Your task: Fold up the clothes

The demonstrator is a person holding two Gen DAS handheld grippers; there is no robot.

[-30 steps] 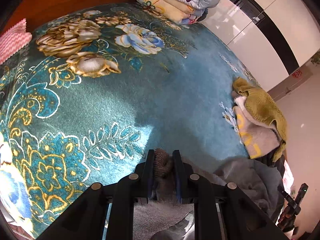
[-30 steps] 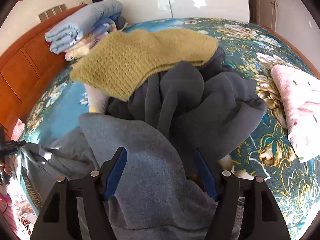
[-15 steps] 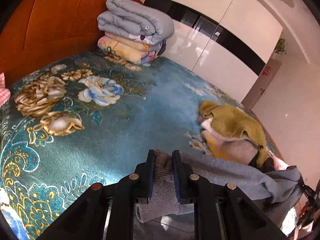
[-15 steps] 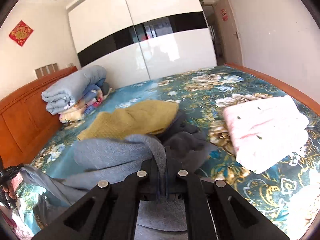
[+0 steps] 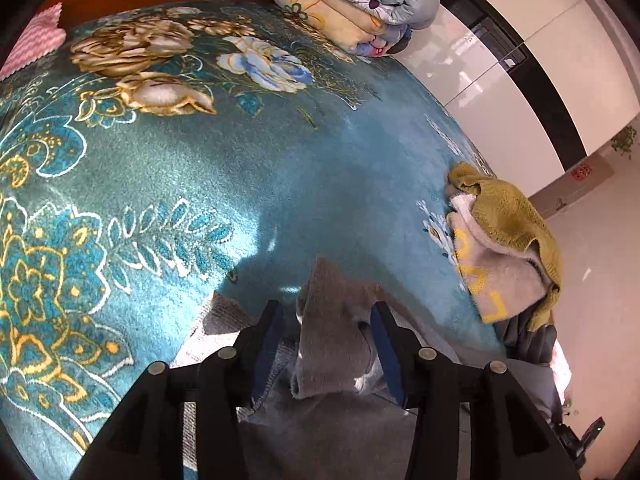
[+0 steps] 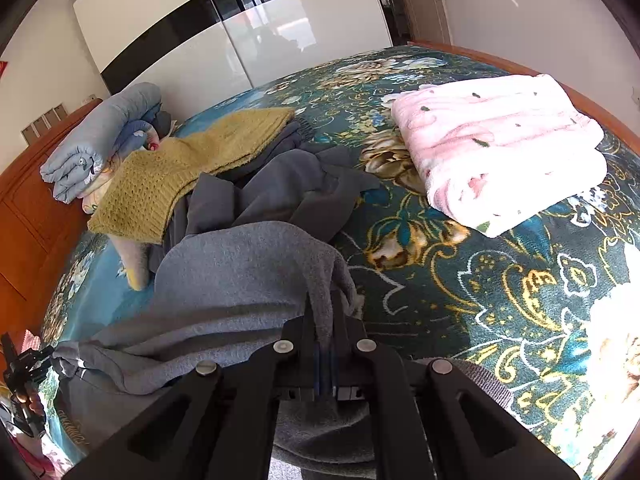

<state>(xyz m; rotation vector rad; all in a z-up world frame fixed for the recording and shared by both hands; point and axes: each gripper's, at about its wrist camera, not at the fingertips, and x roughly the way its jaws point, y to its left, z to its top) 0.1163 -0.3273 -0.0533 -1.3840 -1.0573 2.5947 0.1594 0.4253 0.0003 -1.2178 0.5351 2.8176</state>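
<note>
Your left claw (image 5: 330, 326) stands with its jaws apart, a bunched corner of the soft grey fleece garment (image 5: 336, 344) lying loose between them; nothing pinches it, so that end looks let go onto the bed. Your right claw (image 6: 322, 320) is clamped tight on another edge of the same grey garment (image 6: 240, 276), a thin fold rising between its blue pads. From that pinch the cloth drapes leftward in a long sag towards the left claw (image 6: 24, 364), seen small at the far left of the right wrist view, which suggests you are spreading it along the bed so it can lie flat for folding.

Around the grey garment is the teal floral plush bed cover (image 5: 248, 168), bare just left of it, a fair place to lay it out. Directly beyond the garment is the unsorted heap: a mustard-yellow knitted sweater (image 6: 188, 172) on top of a dark grey crumpled piece (image 6: 296, 184), with a pale grey piece with yellow marks (image 5: 496, 272) under the sweater. Right of the garment, well apart, rests a folded pink fluffy blanket (image 6: 500, 148). Far beyond it, against the wooden headboard (image 6: 20, 216), are rolled blue-grey quilts (image 6: 100, 140).
</note>
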